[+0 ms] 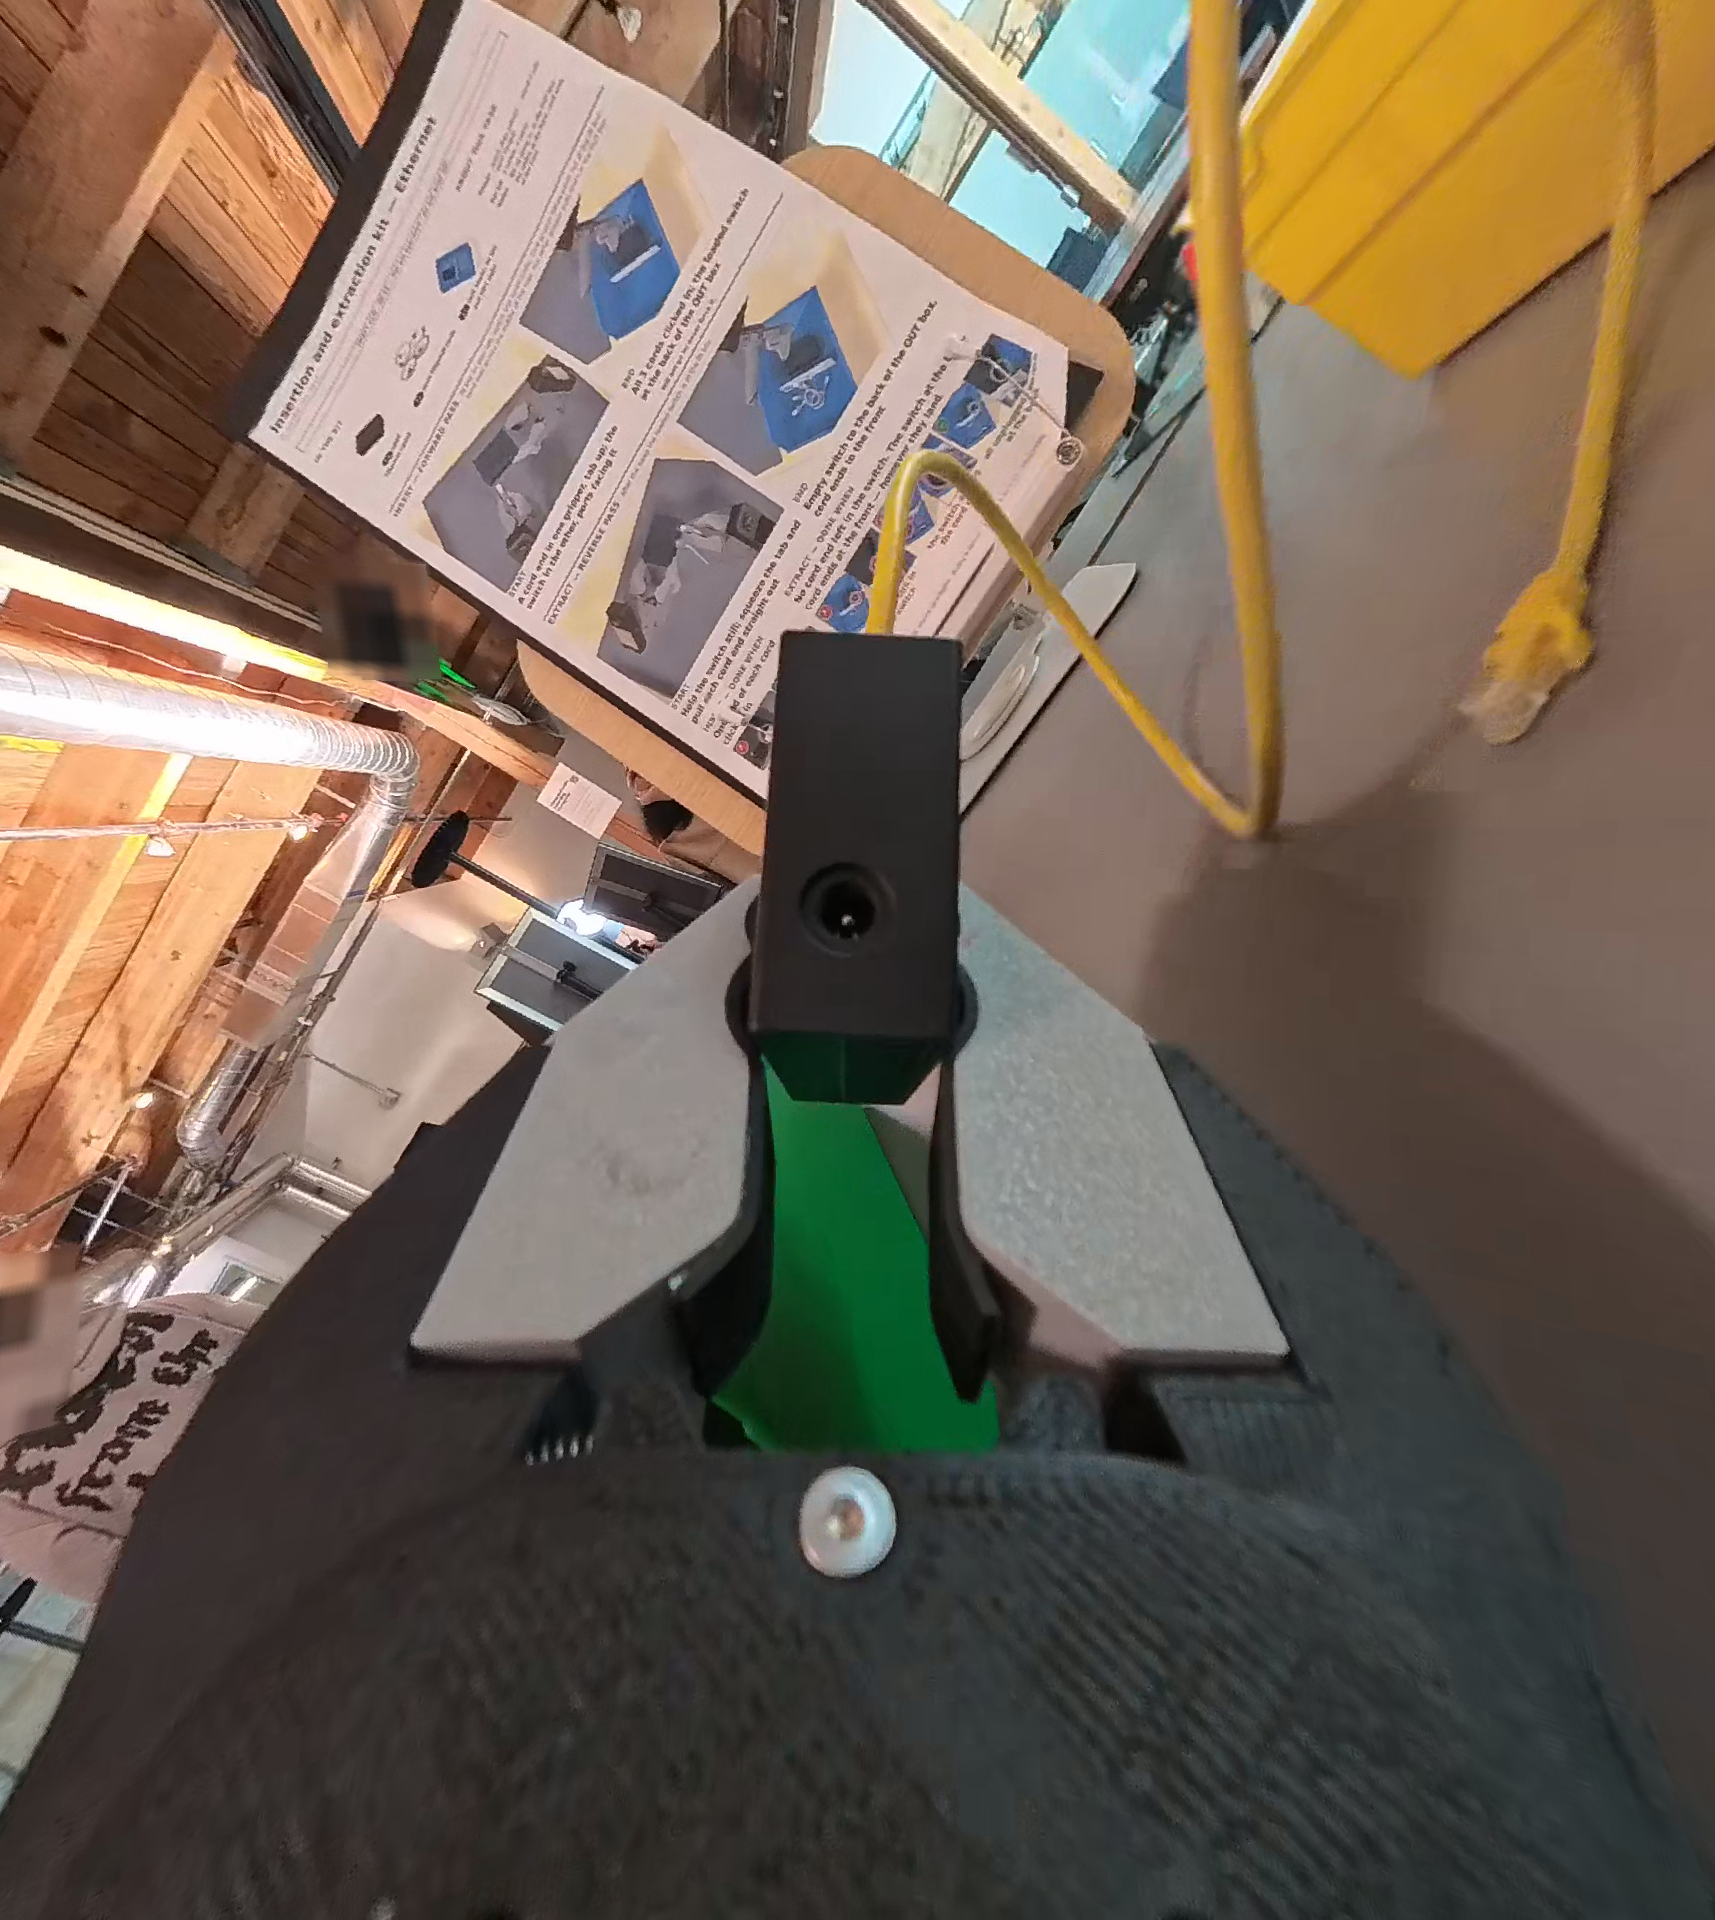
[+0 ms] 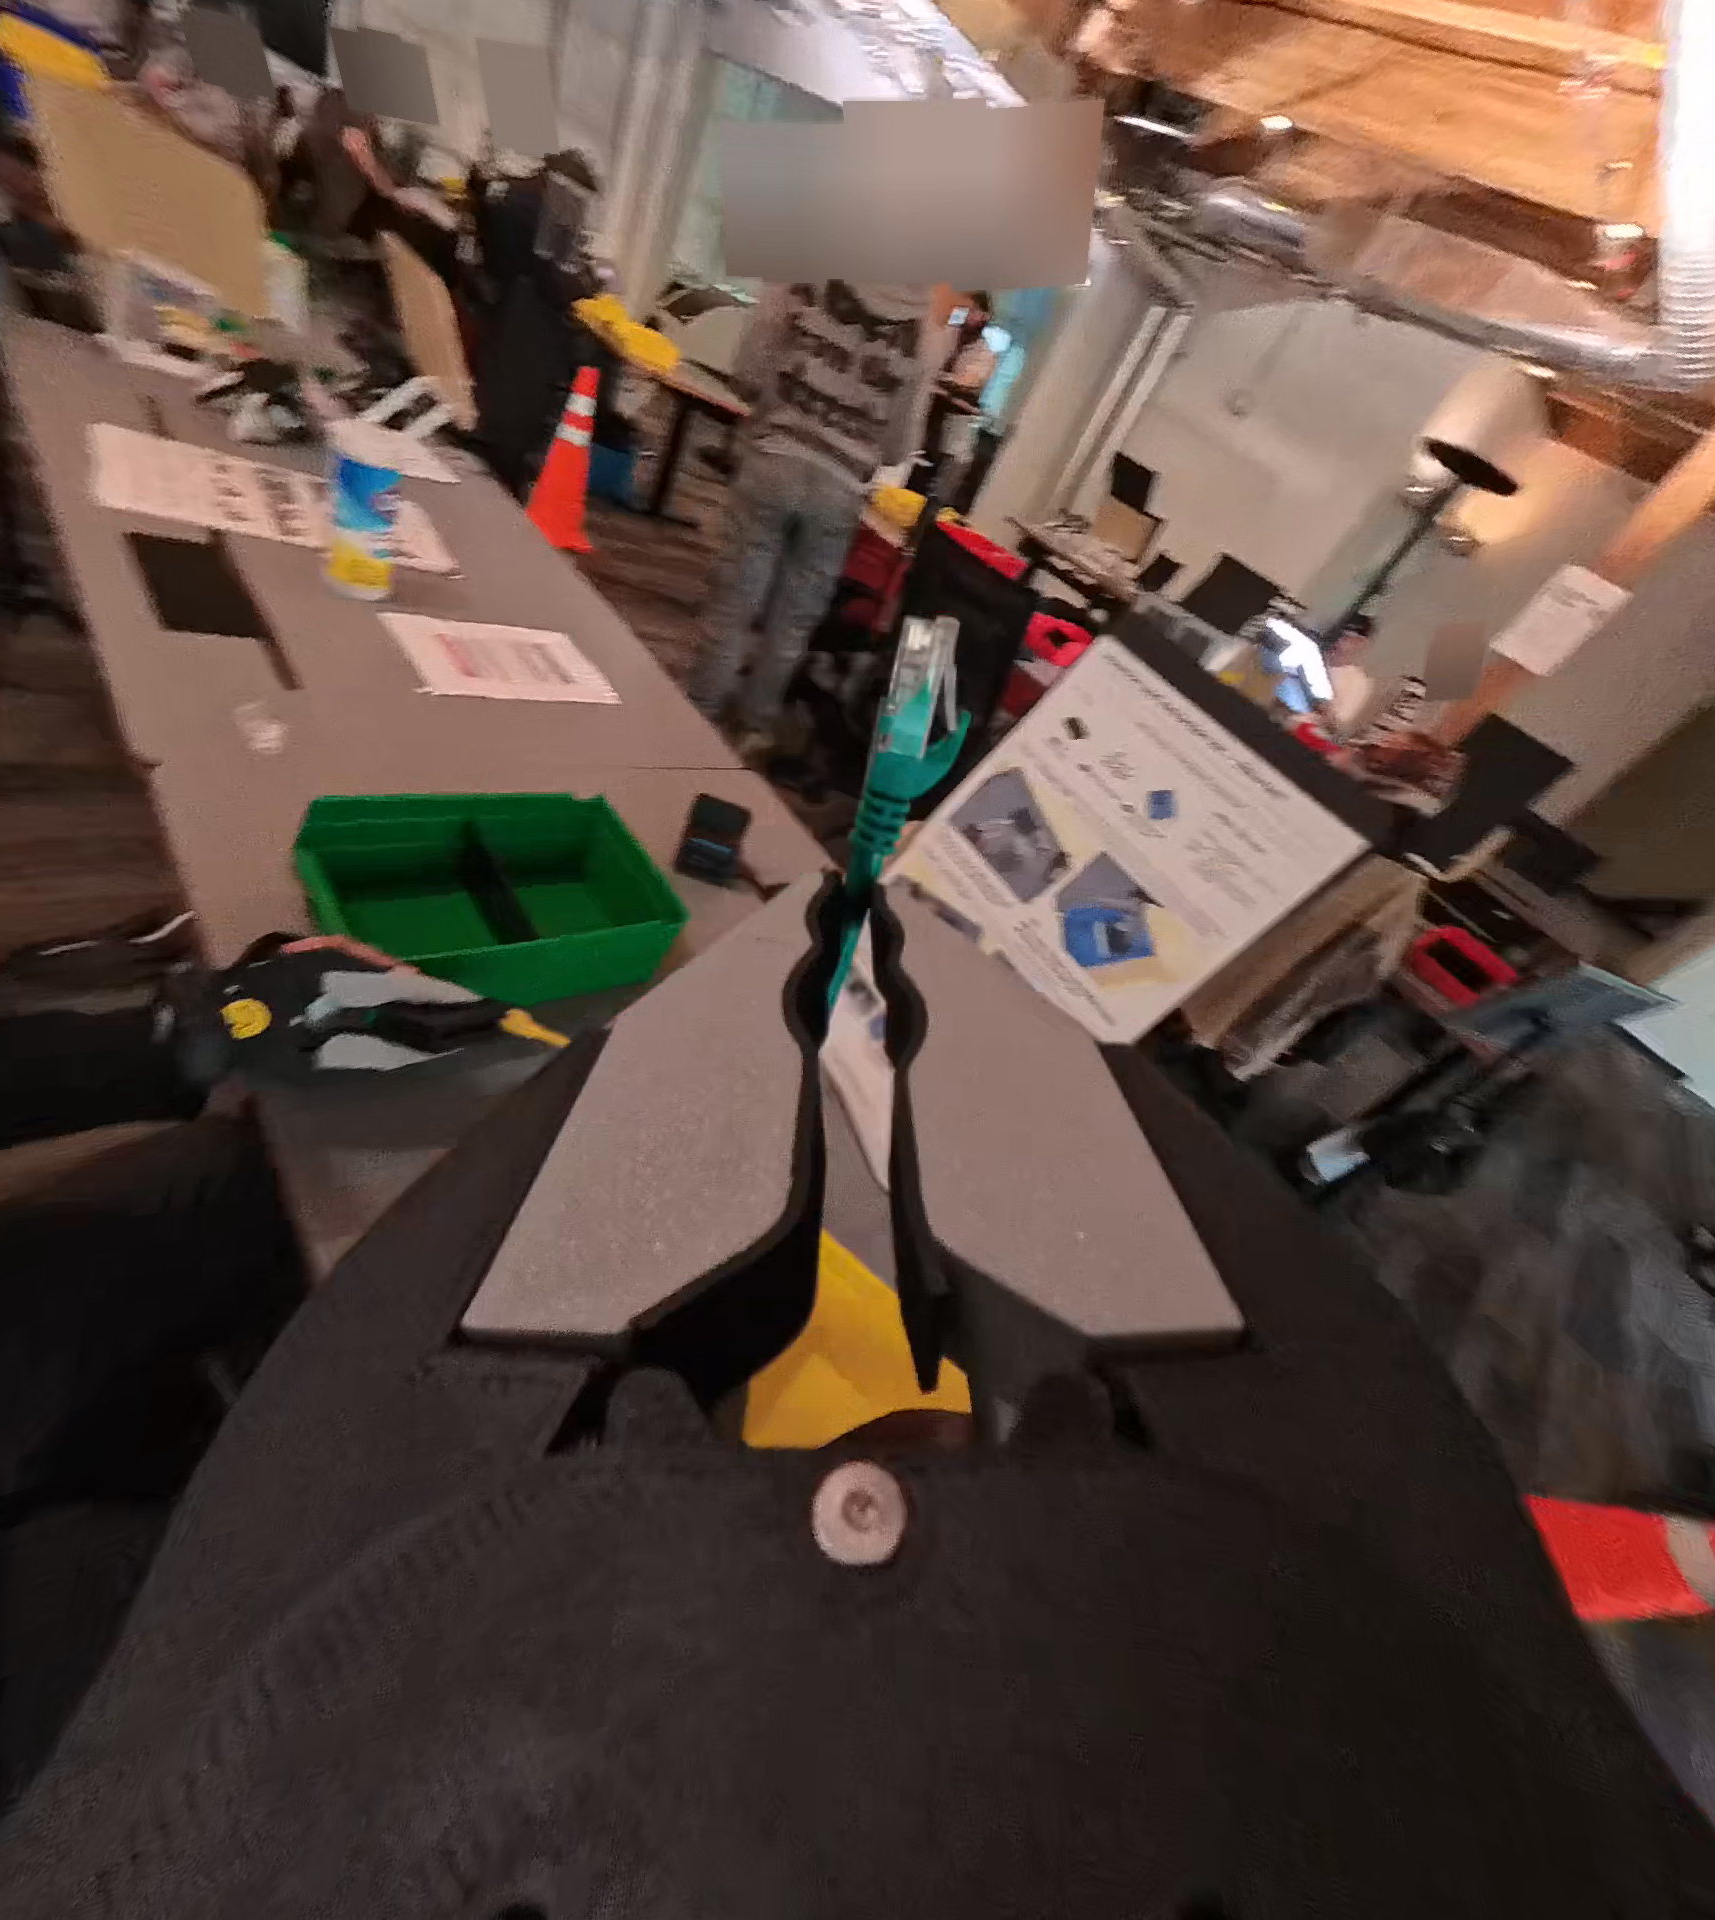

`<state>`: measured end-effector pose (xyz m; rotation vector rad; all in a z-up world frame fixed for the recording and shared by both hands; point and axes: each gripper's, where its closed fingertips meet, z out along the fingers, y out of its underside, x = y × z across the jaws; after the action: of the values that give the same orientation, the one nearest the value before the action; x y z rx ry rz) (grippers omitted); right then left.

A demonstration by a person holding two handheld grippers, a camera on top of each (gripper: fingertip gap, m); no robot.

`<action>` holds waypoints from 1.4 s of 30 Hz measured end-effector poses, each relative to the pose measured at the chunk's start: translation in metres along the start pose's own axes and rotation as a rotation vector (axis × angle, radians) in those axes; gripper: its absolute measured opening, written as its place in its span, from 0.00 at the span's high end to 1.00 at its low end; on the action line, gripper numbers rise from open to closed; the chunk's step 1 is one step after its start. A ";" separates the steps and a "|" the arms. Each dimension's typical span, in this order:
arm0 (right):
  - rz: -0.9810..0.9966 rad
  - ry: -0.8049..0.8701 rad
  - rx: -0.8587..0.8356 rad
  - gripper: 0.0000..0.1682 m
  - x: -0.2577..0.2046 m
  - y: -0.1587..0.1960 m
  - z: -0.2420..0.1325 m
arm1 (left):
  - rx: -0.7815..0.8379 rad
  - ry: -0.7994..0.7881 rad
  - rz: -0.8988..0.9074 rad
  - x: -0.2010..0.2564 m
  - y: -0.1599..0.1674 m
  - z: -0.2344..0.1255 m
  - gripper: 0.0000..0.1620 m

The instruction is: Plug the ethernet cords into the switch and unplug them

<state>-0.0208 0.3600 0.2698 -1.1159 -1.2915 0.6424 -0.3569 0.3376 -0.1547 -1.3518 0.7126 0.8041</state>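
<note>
My left gripper (image 1: pixel 853 997) is shut on the black switch (image 1: pixel 858 831), holding it end-on in the air with its round power socket facing the camera. A yellow ethernet cord (image 1: pixel 1237 582) runs out from behind the switch, loops past the grey table and hangs with its free plug (image 1: pixel 1533 655) dangling at the right. My right gripper (image 2: pixel 848 914) is shut on a green ethernet cord (image 2: pixel 879 800), whose clear plug (image 2: pixel 920 665) sticks up beyond the fingertips. The view is blurred.
A yellow bin (image 1: pixel 1476 177) sits on the grey table (image 1: pixel 1455 831). A printed instruction board (image 1: pixel 666 416) stands behind; it also shows in the right wrist view (image 2: pixel 1123 831). A green bin (image 2: pixel 489 883), papers, a bottle, an orange cone (image 2: pixel 567 468) and people are beyond. Some 55 cm of space lies between my two pairs of fingers.
</note>
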 end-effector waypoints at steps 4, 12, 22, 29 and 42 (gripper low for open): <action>-0.021 0.431 0.031 0.99 0.077 -0.035 -0.039 | -0.008 -0.006 0.010 0.000 0.001 0.000 0.84; -0.119 0.677 -0.170 0.99 0.112 -0.012 -0.044 | -0.009 -0.011 0.022 0.000 0.001 0.000 0.84; 0.058 0.255 -0.679 0.99 0.053 0.274 0.089 | -0.011 -0.006 0.043 0.003 0.001 0.001 0.84; 0.303 -0.138 -0.874 0.94 -0.039 0.405 0.110 | -0.007 0.007 0.061 0.007 -0.001 0.002 0.84; 0.495 -0.258 -0.813 0.65 -0.065 0.394 0.090 | -0.017 0.021 0.069 0.010 0.001 0.003 0.84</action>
<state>-0.0415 0.4761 -0.1219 -2.1167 -1.5611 0.6442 -0.3519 0.3411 -0.1632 -1.3591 0.7740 0.8531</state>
